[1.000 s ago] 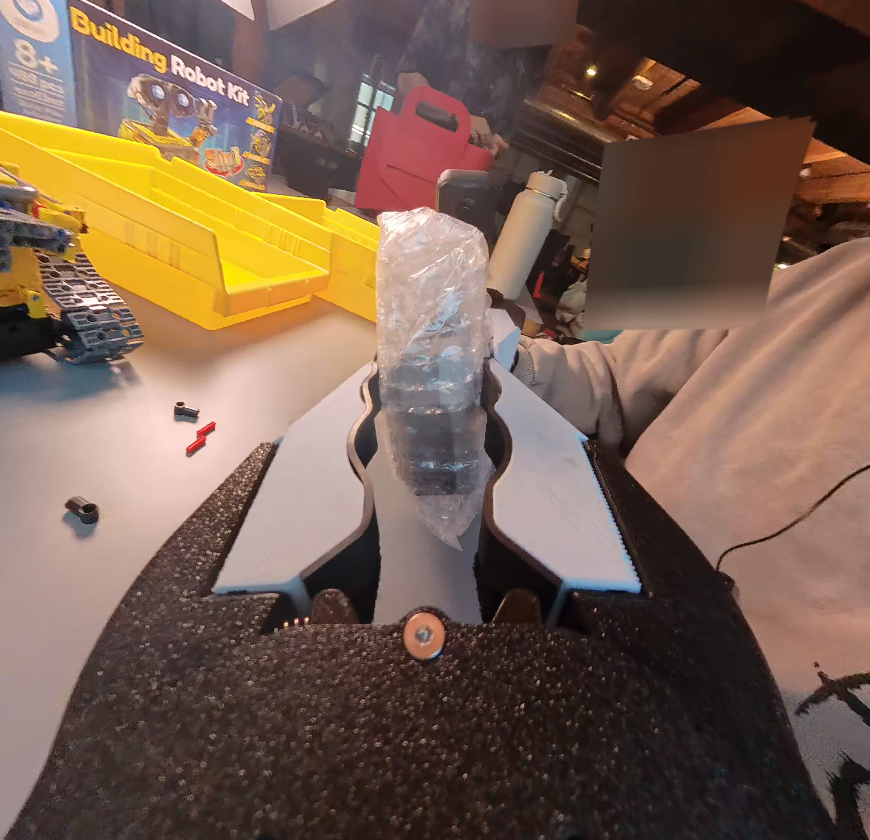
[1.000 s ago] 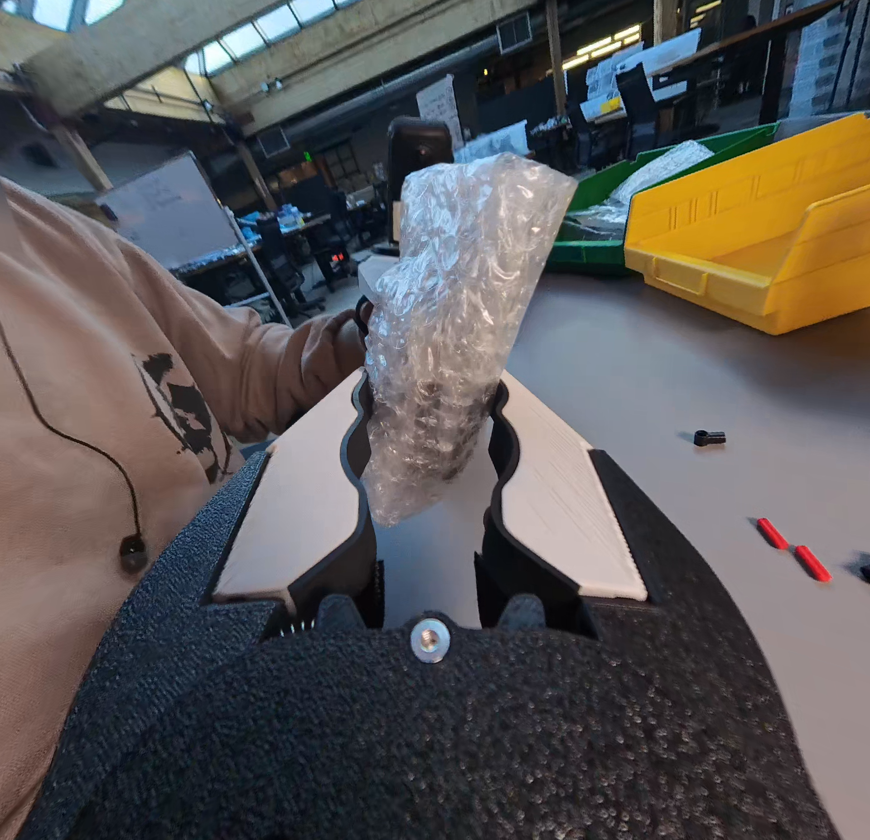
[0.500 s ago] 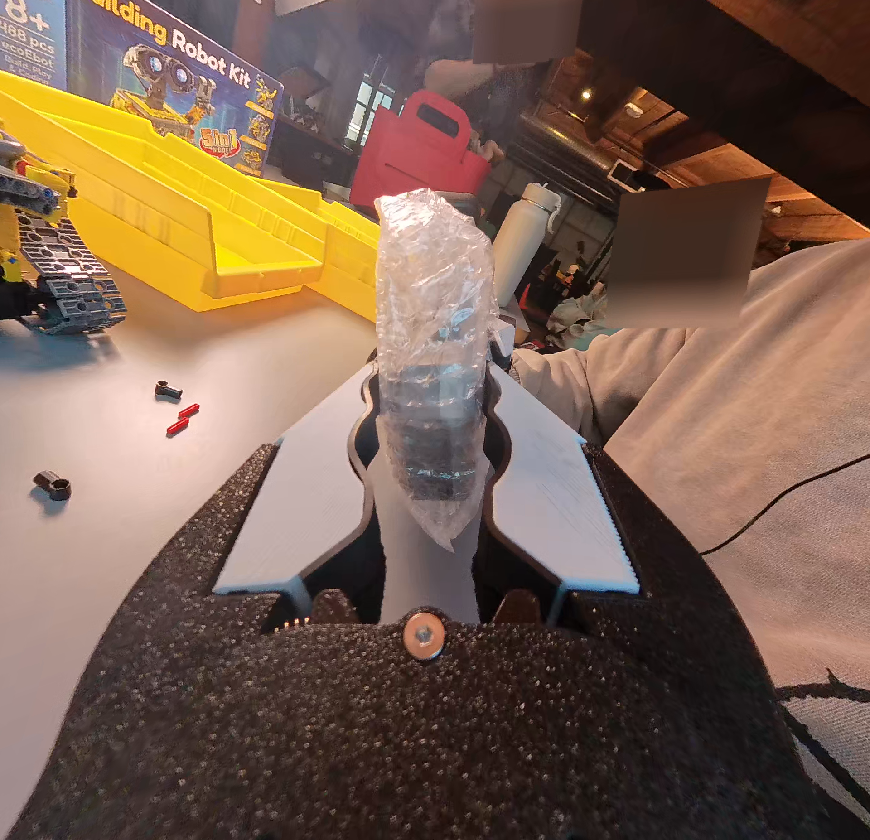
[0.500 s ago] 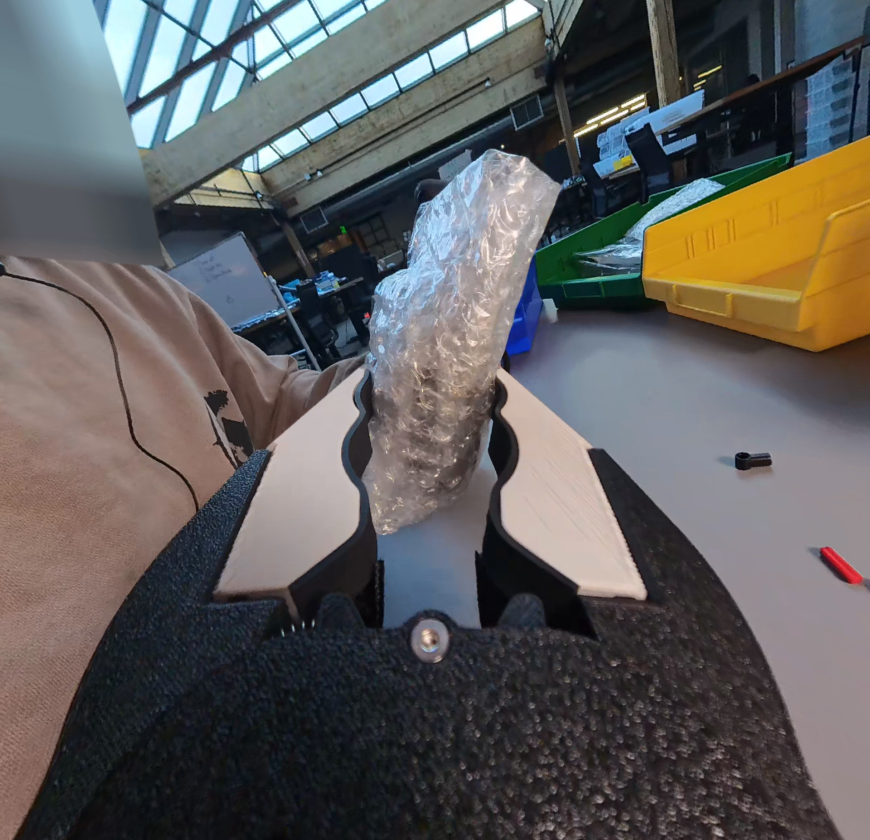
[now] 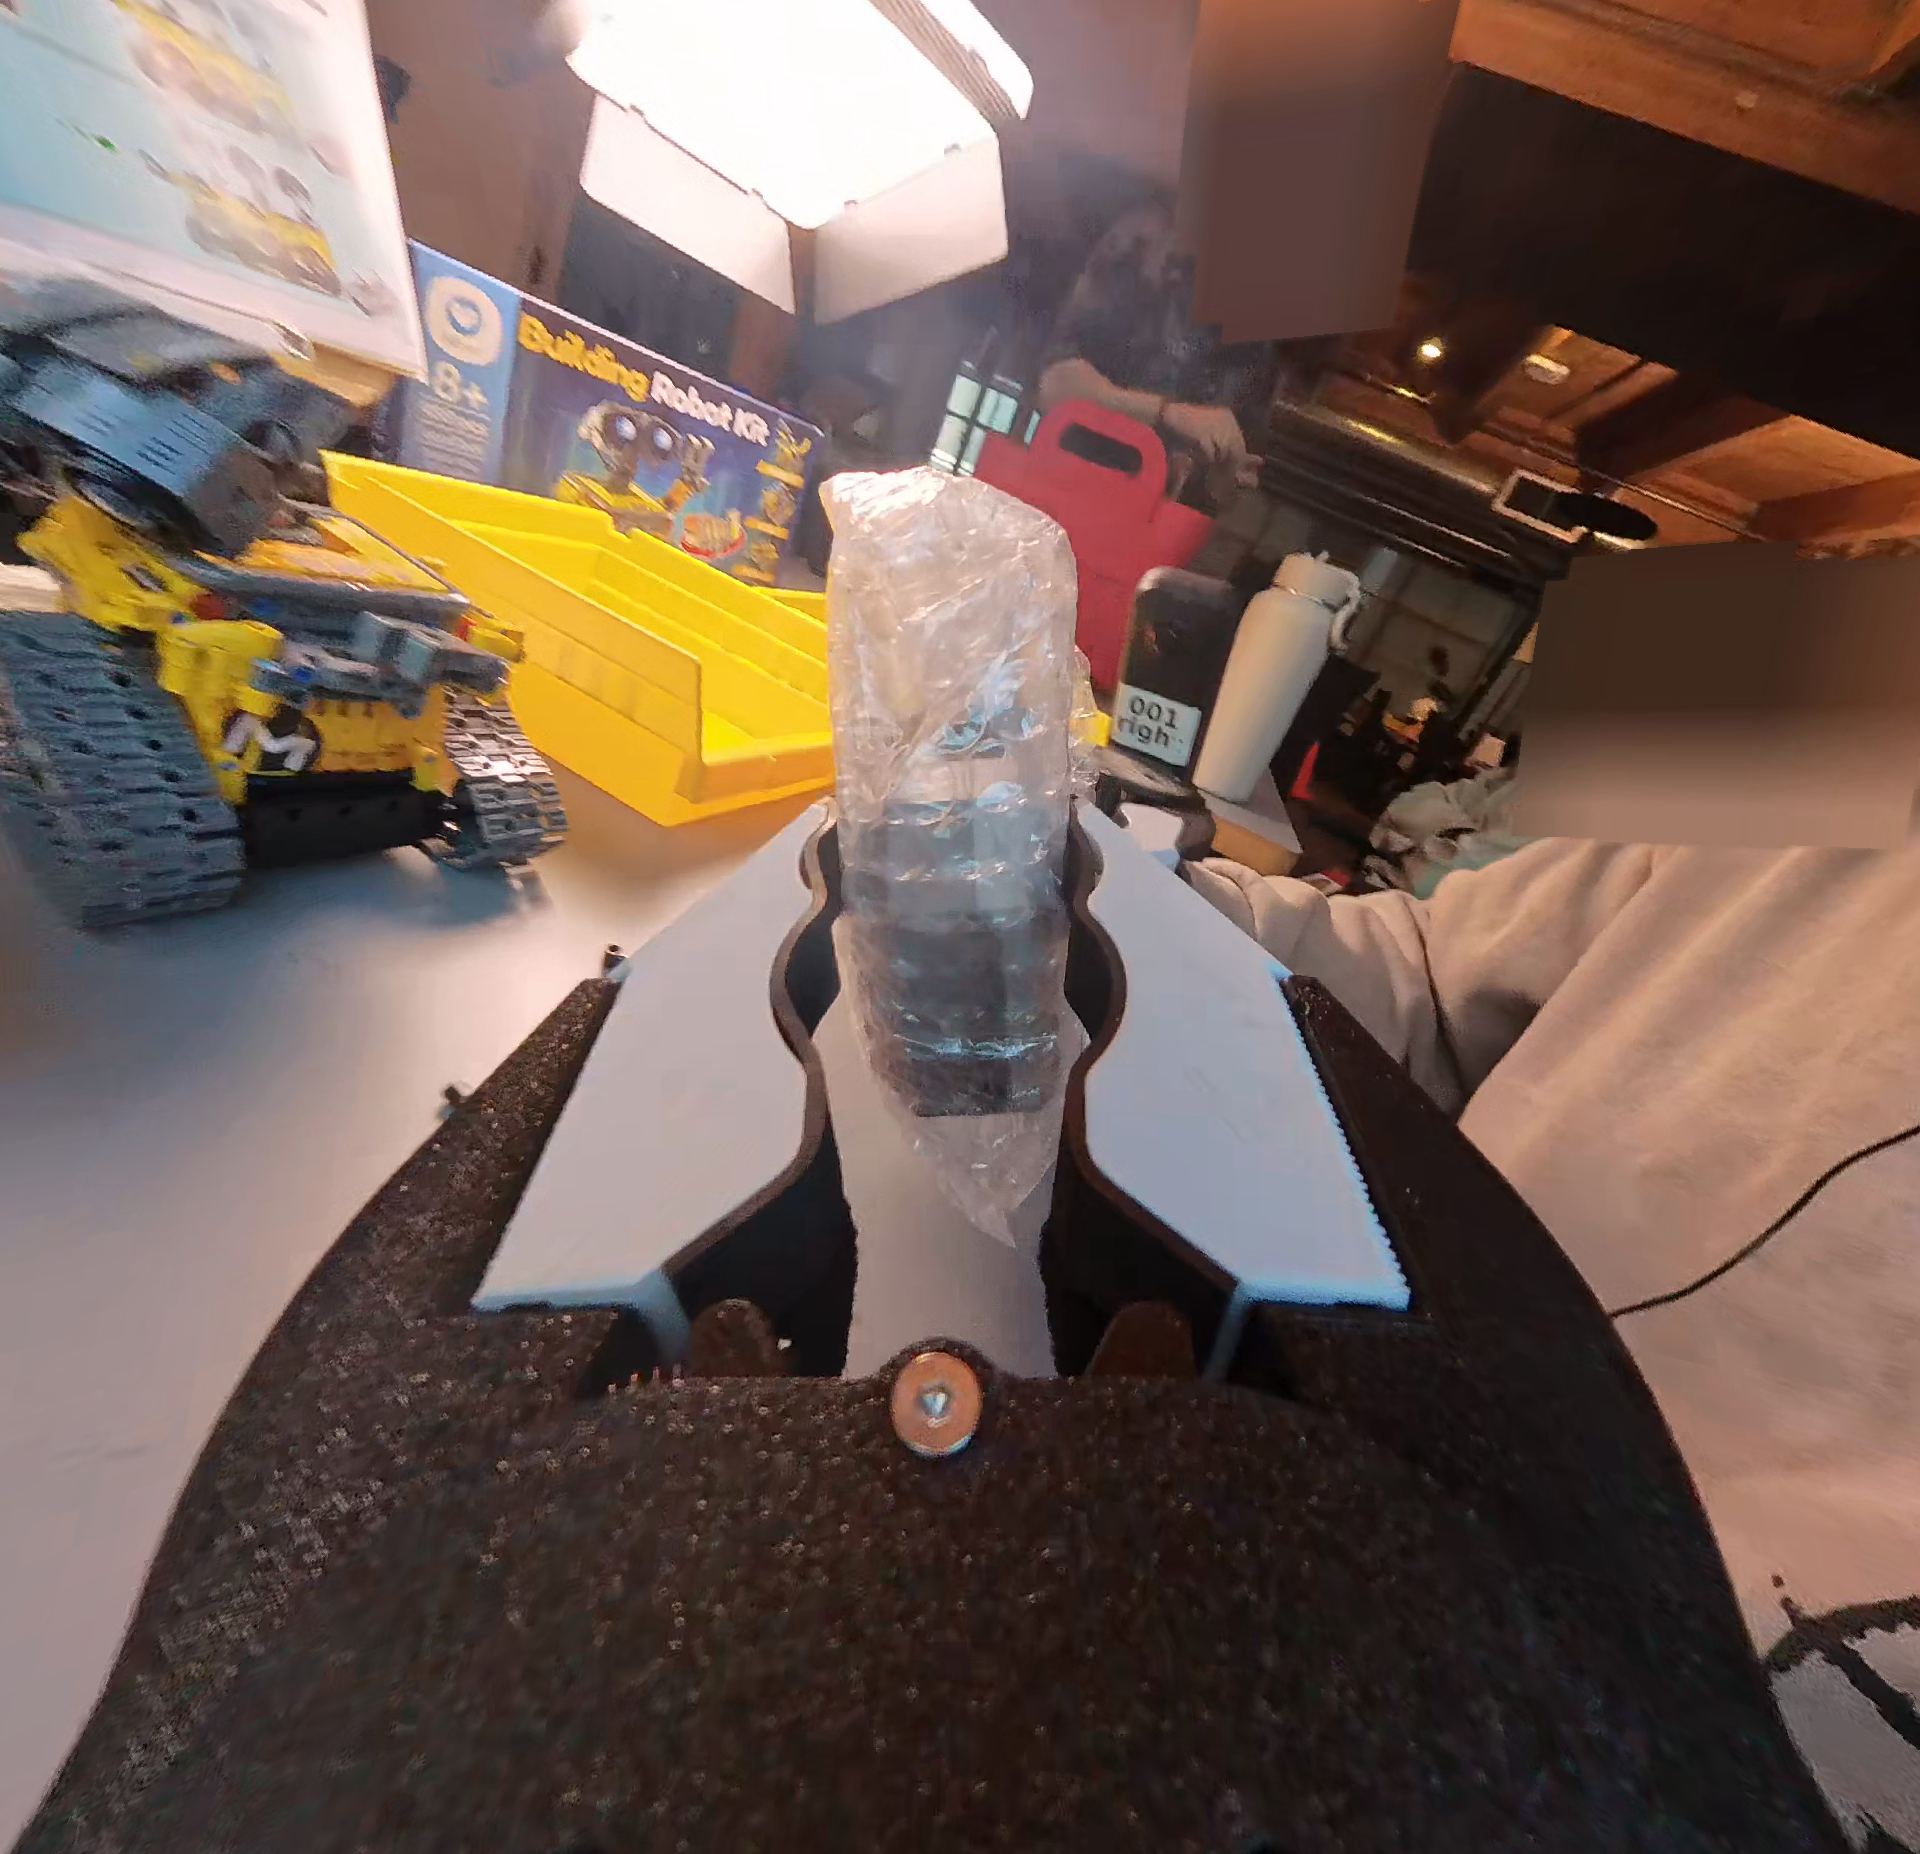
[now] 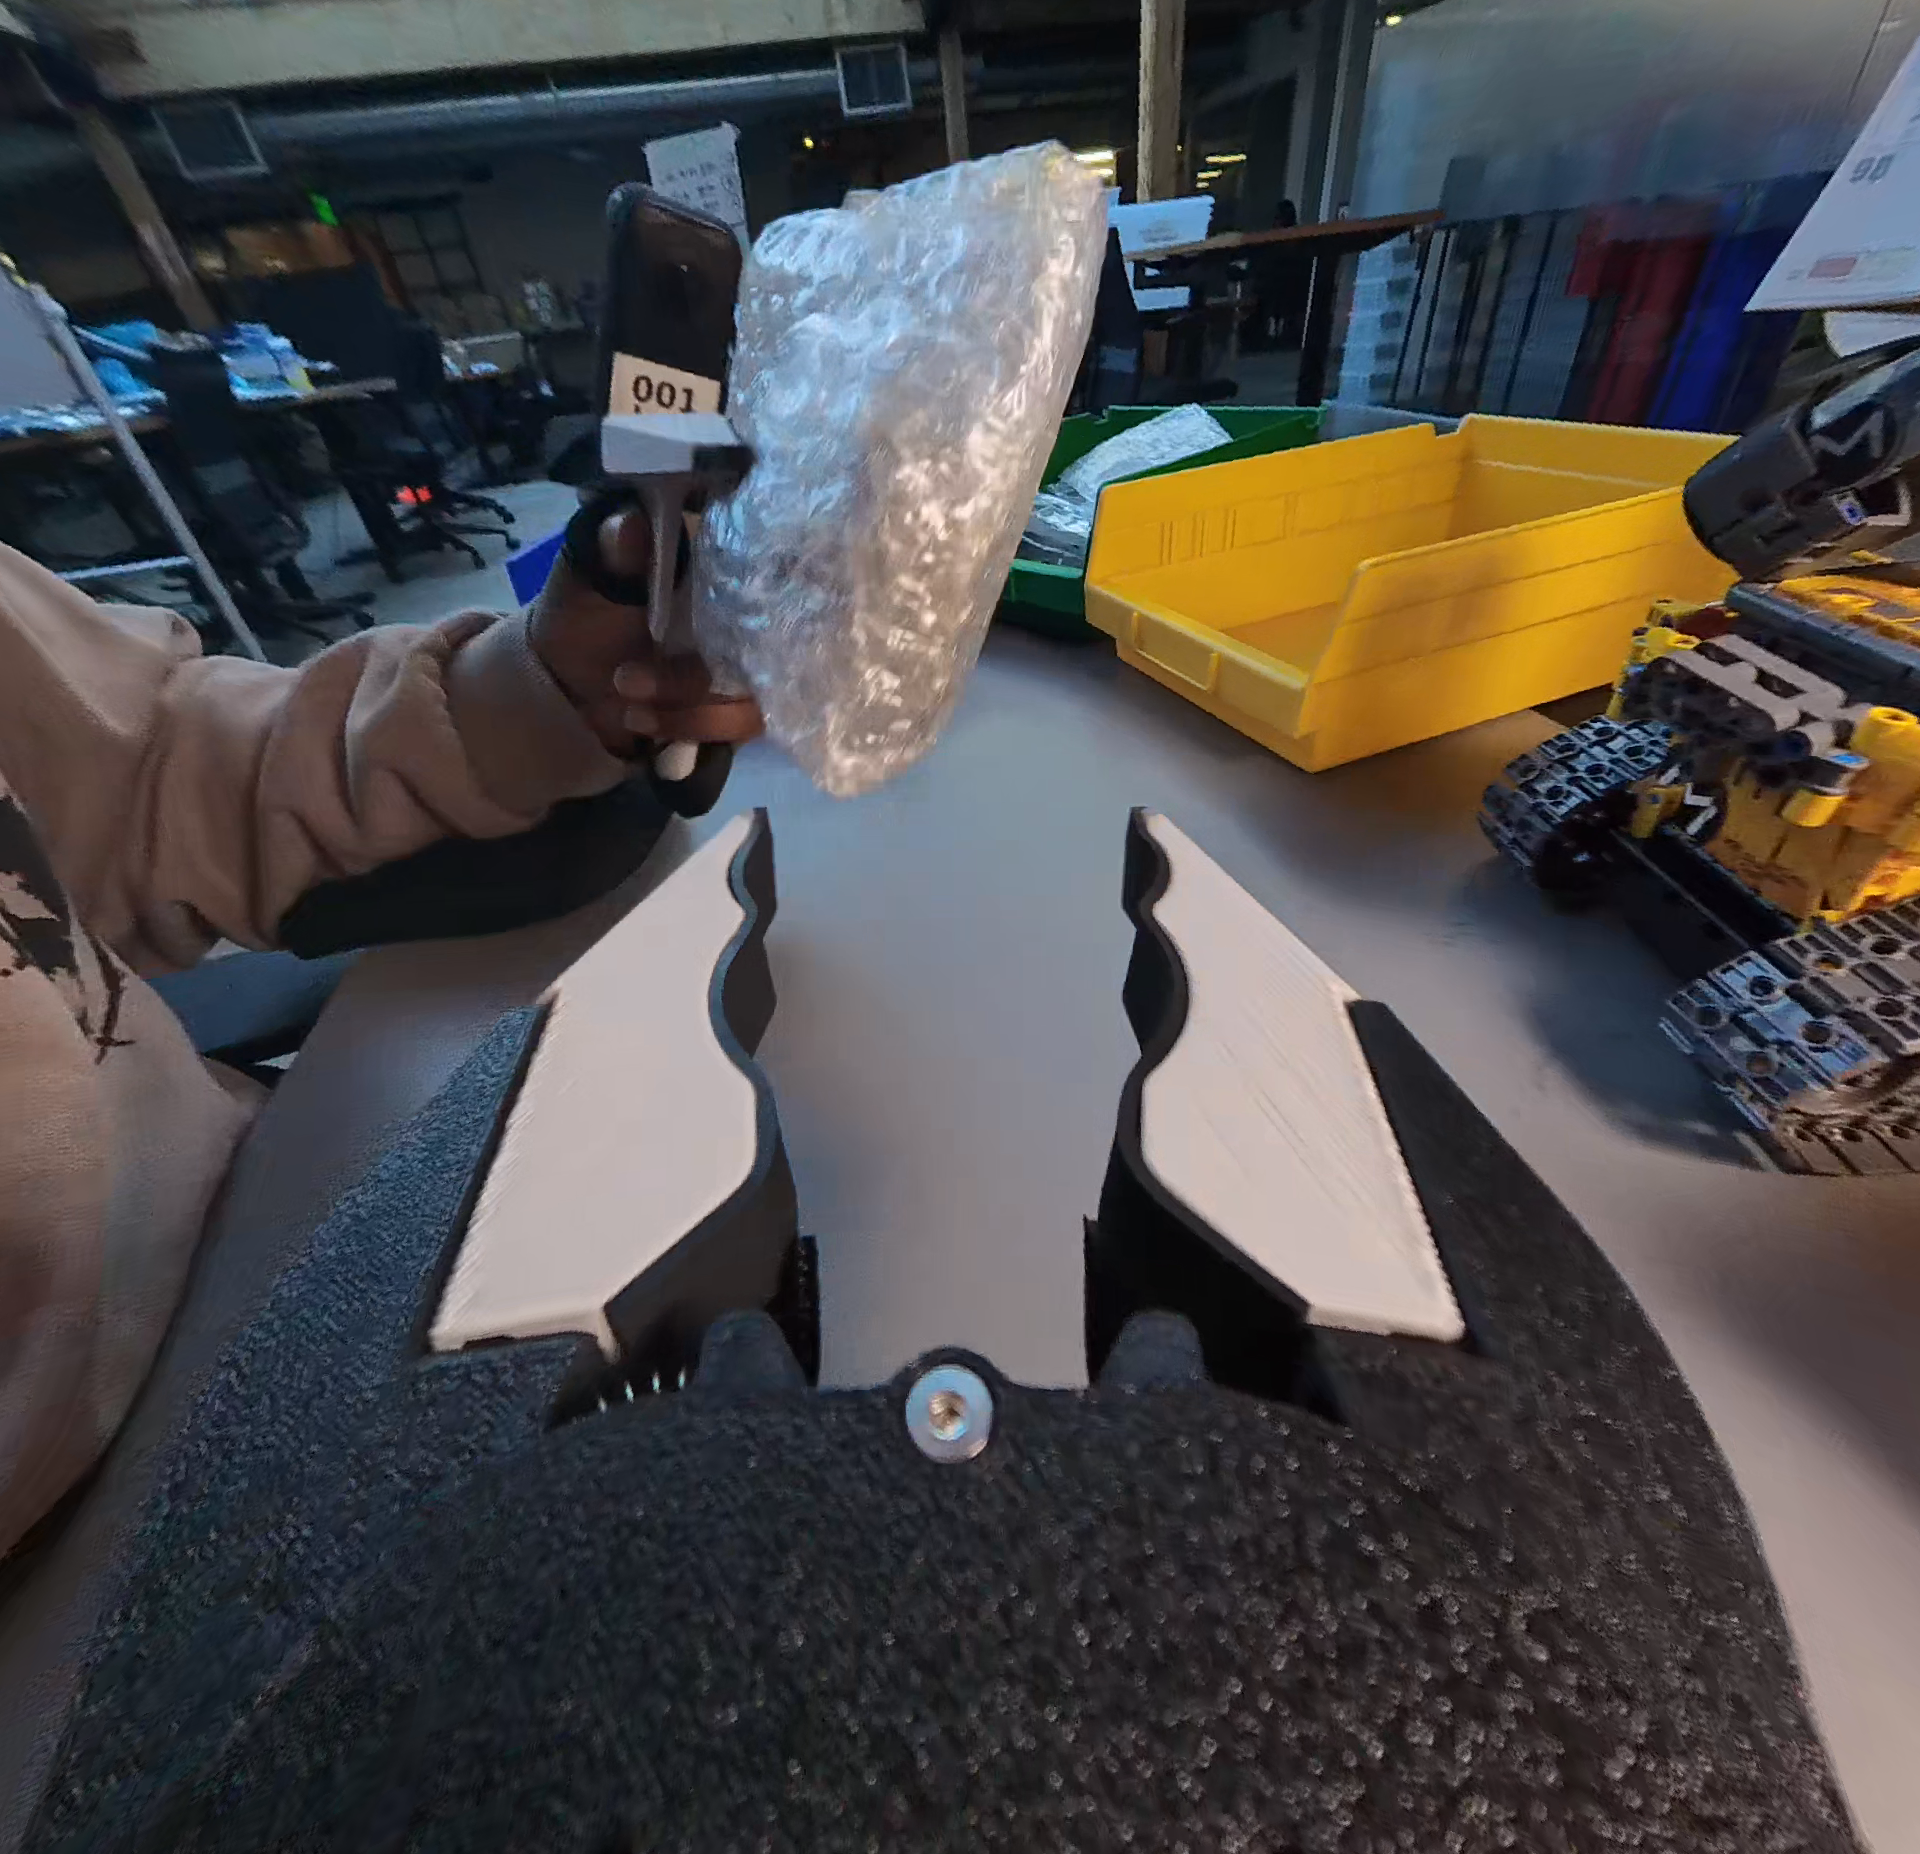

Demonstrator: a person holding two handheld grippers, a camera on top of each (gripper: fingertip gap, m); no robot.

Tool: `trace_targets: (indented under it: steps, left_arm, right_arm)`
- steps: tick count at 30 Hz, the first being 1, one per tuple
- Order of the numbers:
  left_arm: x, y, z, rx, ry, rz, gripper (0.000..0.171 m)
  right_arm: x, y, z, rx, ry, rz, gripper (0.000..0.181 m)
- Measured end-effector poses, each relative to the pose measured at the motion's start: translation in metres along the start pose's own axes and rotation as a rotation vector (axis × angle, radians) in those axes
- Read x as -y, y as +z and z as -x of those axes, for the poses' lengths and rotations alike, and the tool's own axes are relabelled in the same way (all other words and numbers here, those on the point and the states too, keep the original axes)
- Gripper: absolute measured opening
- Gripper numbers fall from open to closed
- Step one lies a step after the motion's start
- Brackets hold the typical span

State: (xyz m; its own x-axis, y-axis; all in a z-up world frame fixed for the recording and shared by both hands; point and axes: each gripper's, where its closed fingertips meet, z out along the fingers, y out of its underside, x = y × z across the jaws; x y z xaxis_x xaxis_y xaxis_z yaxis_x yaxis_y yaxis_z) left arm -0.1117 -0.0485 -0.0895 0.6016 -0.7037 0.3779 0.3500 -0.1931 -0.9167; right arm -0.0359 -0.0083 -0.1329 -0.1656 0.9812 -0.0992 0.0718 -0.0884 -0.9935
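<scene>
Left tool [image 5: 951, 848] pinched an upright bubble-wrap bundle [image 5: 951, 786] above the table [image 6: 935, 973]; right tool [image 6: 945, 828], fingers spread, pointed below the bundle.

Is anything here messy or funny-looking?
Nothing is spilled or broken. The oddest thing is the bubble-wrap bundle: the left gripper pinches it up off the grey table, something dark wrapped inside. The right gripper is open and empty. The yellow toy robot stands upright.
</scene>
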Motion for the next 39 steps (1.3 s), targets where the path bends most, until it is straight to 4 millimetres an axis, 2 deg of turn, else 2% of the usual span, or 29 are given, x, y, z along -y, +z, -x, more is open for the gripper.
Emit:
trace_targets:
  steps: [3, 4, 7, 10, 11, 13, 15, 18, 22, 25, 28, 32, 35, 39]
  left_arm:
    - [0.034, -0.024, 0.015, 0.118, 0.101, -0.048, 0.04]
    - [0.048, -0.036, 0.02, 0.169, 0.152, -0.053, 0.04]
    - [0.098, -0.09, 0.048, 0.403, 0.369, 0.002, 0.039]
    - [0.149, -0.16, 0.091, 0.606, 0.476, 0.14, 0.04]
    - [0.16, -0.182, 0.106, 0.646, 0.477, 0.208, 0.04]
    - [0.17, -0.224, 0.14, 0.705, 0.466, 0.359, 0.04]
    - [0.163, -0.254, 0.172, 0.724, 0.409, 0.496, 0.04]
    - [0.142, -0.277, 0.213, 0.748, 0.381, 0.64, 0.04]
    - [0.119, -0.264, 0.249, 0.694, 0.364, 0.667, 0.04]
    - [0.095, -0.263, 0.275, 0.69, 0.407, 0.789, 0.04]
    - [0.076, -0.27, 0.287, 0.662, 0.413, 0.899, 0.041]
    - [0.048, -0.306, 0.293, 0.677, 0.362, 1.184, 0.043]
    - [0.046, -0.317, 0.289, 0.688, 0.36, 1.312, 0.051]
    - [0.055, -0.31, 0.274, 0.658, 0.306, 1.342, 0.061]
  right_arm:
    - [0.005, -0.004, 0.002, 0.019, -0.008, -0.036, 0.021]
    - [0.005, -0.006, 0.001, 0.012, -0.008, -0.045, 0.014]
    - [0.002, -0.009, -0.002, 0.023, 0.015, -0.04, 0.01]
    - [-0.004, -0.009, -0.005, 0.026, 0.04, -0.023, 0.01]
    - [-0.006, -0.009, -0.006, 0.023, 0.041, -0.01, 0.01]
    - [-0.011, -0.007, -0.007, 0.017, 0.031, 0.009, 0.01]
    - [-0.017, -0.004, -0.006, 0.018, 0.02, 0.031, 0.01]
    - [-0.022, -0.001, -0.007, 0.006, 0.009, 0.046, 0.01]
    - [-0.026, 0.002, -0.012, -0.011, 0.034, 0.05, 0.01]
    - [-0.027, 0.001, -0.017, -0.023, 0.059, 0.042, 0.01]
    - [-0.025, 0.0, -0.022, -0.029, 0.095, 0.024, 0.01]
    - [-0.025, -0.001, -0.023, -0.023, 0.117, 0.019, 0.01]
    - [-0.026, 0.0, -0.021, -0.011, 0.117, 0.027, 0.01]
    - [-0.027, 0.001, -0.018, 0.004, 0.117, 0.037, 0.01]
